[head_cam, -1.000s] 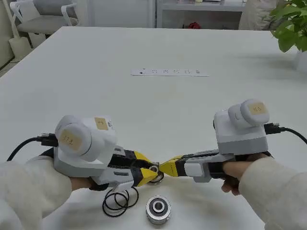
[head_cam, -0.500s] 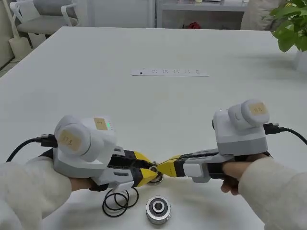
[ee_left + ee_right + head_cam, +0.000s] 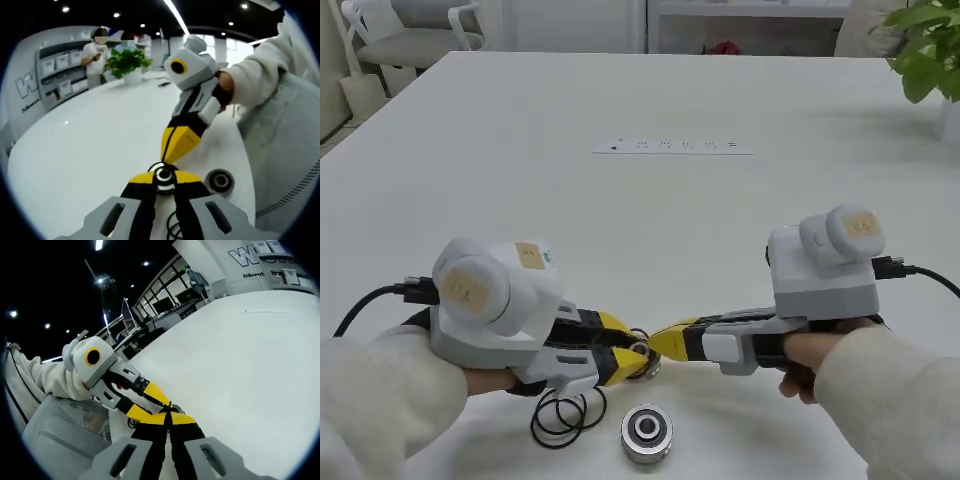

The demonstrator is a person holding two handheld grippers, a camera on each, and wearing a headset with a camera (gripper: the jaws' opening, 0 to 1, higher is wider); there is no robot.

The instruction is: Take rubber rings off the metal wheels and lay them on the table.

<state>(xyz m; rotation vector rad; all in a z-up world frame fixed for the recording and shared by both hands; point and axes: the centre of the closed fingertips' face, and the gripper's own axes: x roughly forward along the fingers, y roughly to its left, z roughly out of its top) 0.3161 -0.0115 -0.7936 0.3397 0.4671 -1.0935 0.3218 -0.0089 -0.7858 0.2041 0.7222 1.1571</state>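
Note:
My left gripper (image 3: 632,360) is shut on a small metal wheel (image 3: 164,175), held just above the white table (image 3: 650,230). My right gripper (image 3: 656,344) comes from the opposite side, tip to tip with the left, its yellow jaws shut on the thin black rubber ring (image 3: 638,335) at the wheel's rim. In the left gripper view the right gripper (image 3: 164,161) comes down from above onto the wheel. In the right gripper view the left gripper (image 3: 167,407) meets my right gripper (image 3: 169,418). A second metal wheel (image 3: 647,433) lies flat near the front edge. Loose black rings (image 3: 563,412) lie beside it.
A white power strip (image 3: 672,147) lies mid-table, far from the grippers. A green plant (image 3: 925,50) stands at the back right and a chair (image 3: 410,40) at the back left. People stand by shelves (image 3: 100,50) in the background.
Both grippers stay almost where they were, tips together at the wheel. A thin loop of the ring now shows lifted off the wheel between the tips. The camera tilted slightly.

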